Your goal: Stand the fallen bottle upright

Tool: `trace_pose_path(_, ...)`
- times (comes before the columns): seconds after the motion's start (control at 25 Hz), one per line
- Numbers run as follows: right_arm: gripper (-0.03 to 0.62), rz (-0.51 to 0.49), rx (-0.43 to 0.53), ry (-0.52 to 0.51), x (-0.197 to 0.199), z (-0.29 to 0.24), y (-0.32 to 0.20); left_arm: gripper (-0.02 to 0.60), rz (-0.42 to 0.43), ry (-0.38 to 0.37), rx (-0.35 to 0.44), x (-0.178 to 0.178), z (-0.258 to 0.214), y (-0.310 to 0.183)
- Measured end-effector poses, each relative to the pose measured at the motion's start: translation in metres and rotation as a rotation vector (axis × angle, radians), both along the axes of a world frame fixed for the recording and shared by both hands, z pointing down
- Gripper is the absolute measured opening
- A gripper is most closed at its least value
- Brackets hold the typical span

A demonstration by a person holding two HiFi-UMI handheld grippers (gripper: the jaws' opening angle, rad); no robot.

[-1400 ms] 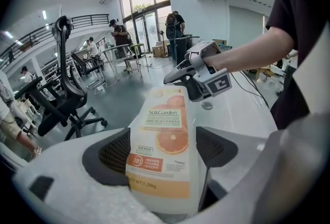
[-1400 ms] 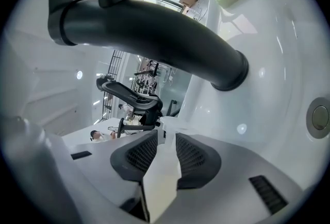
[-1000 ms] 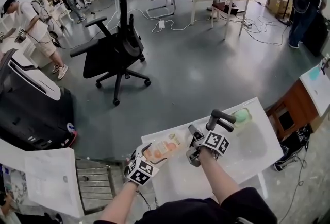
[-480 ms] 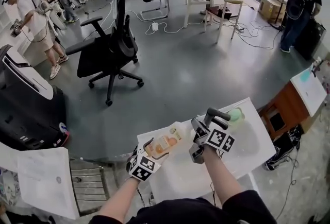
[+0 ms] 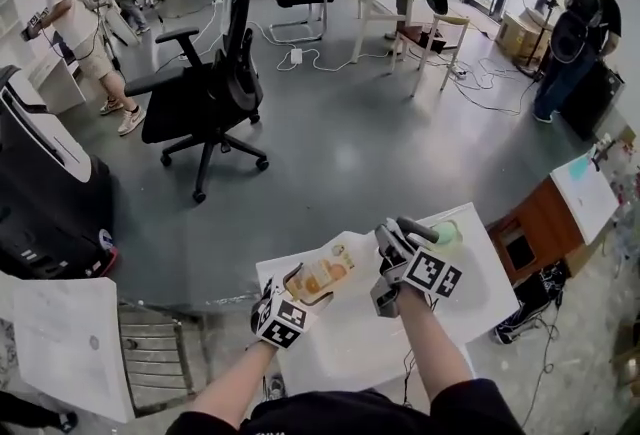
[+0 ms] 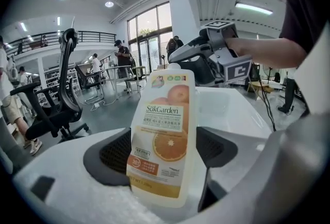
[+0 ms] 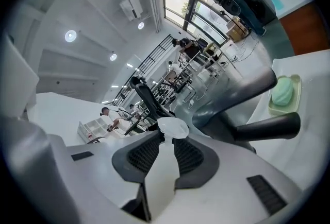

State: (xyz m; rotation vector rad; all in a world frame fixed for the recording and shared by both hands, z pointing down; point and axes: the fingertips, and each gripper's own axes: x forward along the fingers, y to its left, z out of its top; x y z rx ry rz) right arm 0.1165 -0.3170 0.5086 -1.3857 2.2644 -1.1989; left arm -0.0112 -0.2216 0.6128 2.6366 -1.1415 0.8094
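Observation:
A pale bottle (image 5: 322,275) with an orange-fruit label hangs tilted above the white table (image 5: 470,298), cap end up and to the right. My left gripper (image 5: 299,289) is shut on its lower body; in the left gripper view the bottle (image 6: 165,135) stands between both pads (image 6: 117,158). My right gripper (image 5: 381,245) is at the cap end, its jaws closing. In the right gripper view the white cap (image 7: 172,127) and neck sit pinched between the pads (image 7: 188,157). The right gripper (image 6: 181,56) shows behind the bottle's top.
A green soap on a pale dish (image 5: 447,233) lies at the table's far right corner, also in view as the soap dish (image 7: 282,91). A black office chair (image 5: 215,93) stands on the grey floor beyond. A wooden cabinet (image 5: 540,228) is at the right. People stand far off.
The right gripper has risen and rolled with the bottle's cap end. The left gripper has lifted a little with the base, and the bottle stands steeper.

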Motion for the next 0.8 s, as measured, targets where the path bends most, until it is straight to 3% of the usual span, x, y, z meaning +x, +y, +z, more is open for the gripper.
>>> trace_pose_path(0.52, 0.084, -0.013, 0.113, 0.086, 0.018, -0.038, -0.009, 0.391, -0.03, 0.119, 0.039, 0.038, -0.007, -0.023)
trace_pose_path(0.8, 0.08, -0.029, 0.189, 0.138, 0.032, -0.058, -0.01, 0.391, -0.007, 0.186, 0.066, 0.062, -0.016, -0.035)
